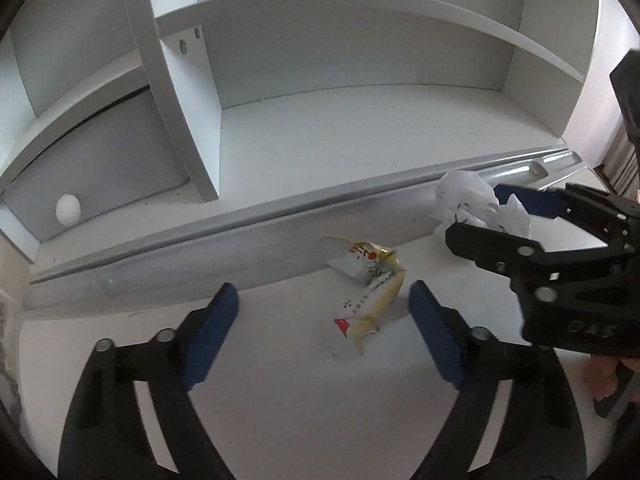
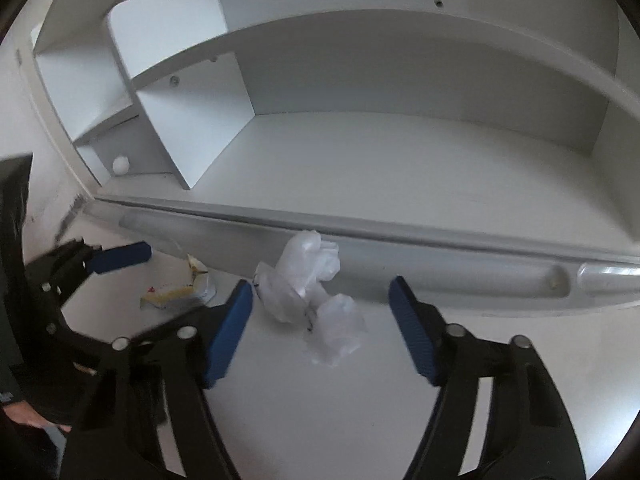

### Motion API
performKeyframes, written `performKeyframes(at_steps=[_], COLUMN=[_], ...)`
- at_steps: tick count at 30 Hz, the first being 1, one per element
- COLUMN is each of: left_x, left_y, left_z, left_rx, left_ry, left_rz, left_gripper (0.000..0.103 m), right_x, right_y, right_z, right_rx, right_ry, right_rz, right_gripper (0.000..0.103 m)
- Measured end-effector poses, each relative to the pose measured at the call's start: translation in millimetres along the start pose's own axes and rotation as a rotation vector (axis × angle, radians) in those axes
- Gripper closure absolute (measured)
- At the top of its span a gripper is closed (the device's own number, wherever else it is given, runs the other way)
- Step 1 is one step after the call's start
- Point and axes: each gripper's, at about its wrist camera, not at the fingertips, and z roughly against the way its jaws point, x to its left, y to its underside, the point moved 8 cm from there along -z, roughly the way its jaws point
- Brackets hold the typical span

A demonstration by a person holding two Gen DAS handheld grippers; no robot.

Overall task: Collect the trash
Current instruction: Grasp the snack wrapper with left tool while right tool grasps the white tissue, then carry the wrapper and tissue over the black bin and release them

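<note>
lying flat on the white desk (image 1: pixel 304 400), a yellow and white snack wrapper (image 1: pixel 370 294) with a red mark at one end sits just in front of the long grey rail (image 1: pixel 224 240) that runs along the desk's back edge. the left gripper (image 1: pixel 324 322) points down at it with its blue fingers (image 1: pixel 210 338) spread wide, one on each side of the wrapper and neither touching it, so it holds nothing.

to the right of the wrapper, a crumpled wad of clear white plastic (image 2: pixel 310 300) rests on the desk against the same rail. the right gripper (image 2: pixel 320 330) hangs over it, its blue fingers (image 2: pixel 230 334) parted about halfway, standing to either side of the plastic with a gap on both sides; nothing is gripped. in the left wrist view this gripper reaches in from the right edge, its black frame marked with raised letters, and the plastic wad shows between its tips.

behind the rail stands a white shelf unit (image 1: pixel 360 64) with an upright divider, a wide open compartment on the right and narrower ones on the left. a small white ball (image 1: pixel 68 209) sits low in the left compartment. part of a person's hand (image 2: pixel 24 414) shows at the lower left edge of the right wrist view, below a dark sleeve.
</note>
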Motion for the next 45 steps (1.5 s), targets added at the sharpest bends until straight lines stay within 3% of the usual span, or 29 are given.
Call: performKeyframes(at_steps=[1,3,5,14,19,22,27,31,34,41,45], left_x=[-4,-3,-1,2,-6,-16,-53,-116,-188,-395,-509], left_y=[0,2,-1,2,9,16,25,42,54,112,163], left_z=[5,9,6,5,11,21,63,96,125,193,221], left_rx=[-0.006,-0.024,-0.029,-0.035,-0.035,-0.033,-0.075,-0.076,-0.093,-0.071,-0.012], left_ry=[-0.004,-0.015,-0.012,0.007,0.023,0.009,0.047,0.14,0.233,0.53,0.66], left_rz=[0.001,0.002,0.008,0.016,0.011,-0.005,-0.046,-0.1,-0.176,-0.388,-0.511], left_gripper=[0.035,0.064,0.071,0.077,0.08,0.081,0.082,0.082,0.083,0.083,0.083], right_x=[1,0,1,0,0,-7,-41,-94,-134,-235,-266], right_y=[0,0,0,2,11,22,72,132,183,358,449], right_z=[-1,-1,-4,-3,17,46,136,224,280,416,472], right_rx=[0.0,0.0,0.0,-0.003,-0.04,-0.066,-0.119,-0.158,-0.164,-0.165,-0.136], right_ry=[-0.01,-0.014,-0.02,-0.025,0.015,0.019,0.077,0.175,0.268,0.495,0.603], right_rz=[0.001,0.0,-0.005,-0.016,-0.014,-0.061,-0.129,-0.234,-0.321,-0.621,-0.718], right_gripper=[0.06,0.067,0.069,0.07,0.07,0.07,0.07,0.07,0.07,0.07,0.07])
